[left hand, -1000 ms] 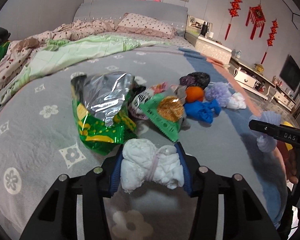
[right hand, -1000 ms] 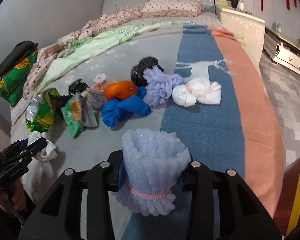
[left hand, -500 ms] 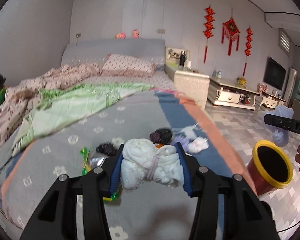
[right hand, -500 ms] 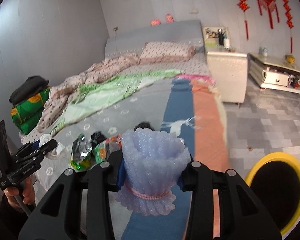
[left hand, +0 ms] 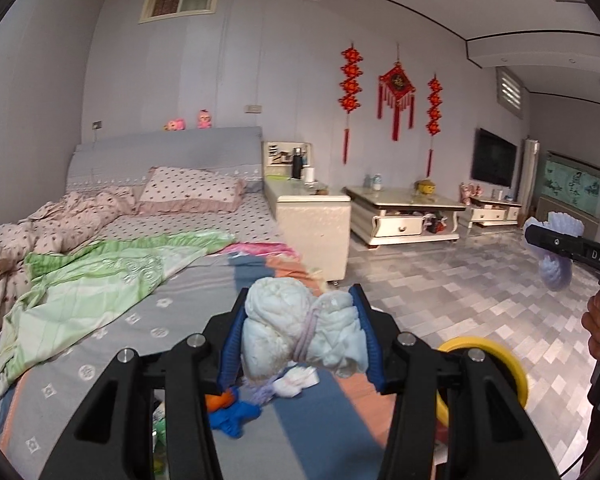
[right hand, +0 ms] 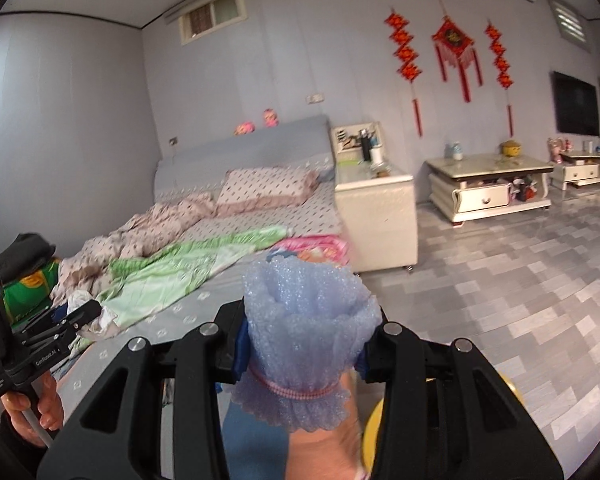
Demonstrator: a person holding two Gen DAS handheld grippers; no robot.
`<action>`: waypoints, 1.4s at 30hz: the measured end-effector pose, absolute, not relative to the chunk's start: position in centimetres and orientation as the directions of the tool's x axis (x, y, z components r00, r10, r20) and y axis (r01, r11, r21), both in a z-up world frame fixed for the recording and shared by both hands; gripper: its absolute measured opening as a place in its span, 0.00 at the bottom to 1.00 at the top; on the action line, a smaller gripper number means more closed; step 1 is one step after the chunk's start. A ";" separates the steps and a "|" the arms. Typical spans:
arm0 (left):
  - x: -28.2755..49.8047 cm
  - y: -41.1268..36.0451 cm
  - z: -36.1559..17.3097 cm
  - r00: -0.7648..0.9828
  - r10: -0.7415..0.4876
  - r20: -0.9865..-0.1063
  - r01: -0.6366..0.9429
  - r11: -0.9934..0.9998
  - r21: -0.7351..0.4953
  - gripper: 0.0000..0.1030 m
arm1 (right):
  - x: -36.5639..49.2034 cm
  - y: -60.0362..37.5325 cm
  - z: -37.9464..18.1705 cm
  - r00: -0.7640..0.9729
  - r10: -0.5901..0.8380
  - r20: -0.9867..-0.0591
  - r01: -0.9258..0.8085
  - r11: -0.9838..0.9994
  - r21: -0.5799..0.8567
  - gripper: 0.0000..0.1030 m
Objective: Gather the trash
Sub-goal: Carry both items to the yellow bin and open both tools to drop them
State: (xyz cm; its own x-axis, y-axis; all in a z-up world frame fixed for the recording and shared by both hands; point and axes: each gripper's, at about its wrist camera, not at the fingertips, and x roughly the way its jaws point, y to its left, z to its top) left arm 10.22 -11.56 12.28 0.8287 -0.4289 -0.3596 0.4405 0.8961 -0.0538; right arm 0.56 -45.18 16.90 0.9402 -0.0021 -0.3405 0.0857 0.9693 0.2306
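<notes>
Nearest in the left wrist view, the left gripper [left hand: 302,334] has its blue-padded fingers [left hand: 231,344] pinching a white wad tied round the middle [left hand: 296,330], held up in the air above the near end of the bed [left hand: 112,328]. In the right wrist view the right gripper [right hand: 302,338] likewise pinches a lilac foam bundle [right hand: 306,336] banded with a pink tie, its frilled end hanging below the fingers [right hand: 240,344]. Just under the white wad, on the striped blanket, lie a small white scrap [left hand: 296,380], an orange piece [left hand: 220,400] and a blue crumpled piece [left hand: 236,418], all close together. To the right of the left gripper and lower, on the tiled floor [left hand: 440,288], stands a bin with a yellow rim [left hand: 512,368], partly hidden behind the gripper's frame; its yellow edge also shows low in the right wrist view. At the far right edge of the left view a hand grips the right gripper's handle. Farther off, a green quilt [left hand: 92,276] and a dotted pillow [left hand: 192,190] lie on the bed, with a white bedside cabinet [left hand: 312,232] to the right of it and red knot hangings [left hand: 396,92] on the far wall
</notes>
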 end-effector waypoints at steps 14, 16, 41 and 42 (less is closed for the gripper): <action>12.4 -27.0 12.7 0.695 -0.599 -0.398 0.627 0.775 -0.073 0.45 | -3.1 -58.9 17.8 0.907 -0.234 -0.350 0.322 0.922 0.217 0.37; 13.0 -29.2 11.6 0.672 -0.612 -0.417 0.646 0.759 -0.074 0.45 | -3.0 -60.4 16.5 0.892 -0.251 -0.377 0.349 0.912 0.216 0.37; 15.7 -41.6 -6.3 0.370 -0.625 -0.687 0.745 0.641 -0.182 0.48 | 3.4 -64.7 -5.4 0.680 -0.239 -0.693 0.521 0.823 0.227 0.43; 15.7 -41.6 -6.3 0.369 -0.629 -0.684 0.744 0.641 -0.188 0.49 | 3.4 -64.6 -5.6 0.678 -0.245 -0.693 0.525 0.821 0.224 0.43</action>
